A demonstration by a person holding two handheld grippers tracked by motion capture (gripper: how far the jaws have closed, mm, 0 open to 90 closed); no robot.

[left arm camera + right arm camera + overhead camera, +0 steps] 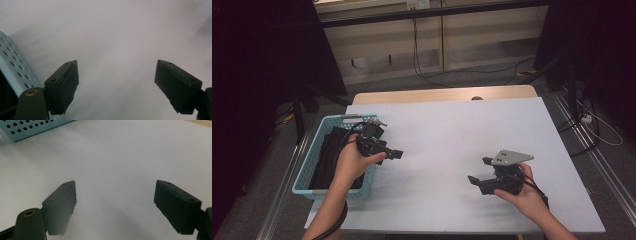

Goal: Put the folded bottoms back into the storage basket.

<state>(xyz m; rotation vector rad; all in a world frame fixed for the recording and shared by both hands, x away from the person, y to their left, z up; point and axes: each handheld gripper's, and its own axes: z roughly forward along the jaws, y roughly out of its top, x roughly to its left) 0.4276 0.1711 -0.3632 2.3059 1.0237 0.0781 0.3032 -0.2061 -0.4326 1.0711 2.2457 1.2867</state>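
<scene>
- The table (452,145) carries a white sheet over most of its top, with a strip of bare wood along the far edge; every place below is told from this sheet.
- The basket (312,167), pale blue with punched holes in its walls, sits at the sheet's left edge and partly overhangs it (its perforated wall also shows in both gripper views).
- The dark cloth (326,157) lies folded inside the basket, filling most of its floor.
- The right gripper (479,175), with a grey three-cornered plate on top, is held over the sheet's right half, well apart from the basket; its jaws are spread wide with only bare white sheet between them.
- The left gripper (393,155) is held just beside the basket's right wall, over the sheet; its jaws are likewise parted wide with nothing between them.
</scene>
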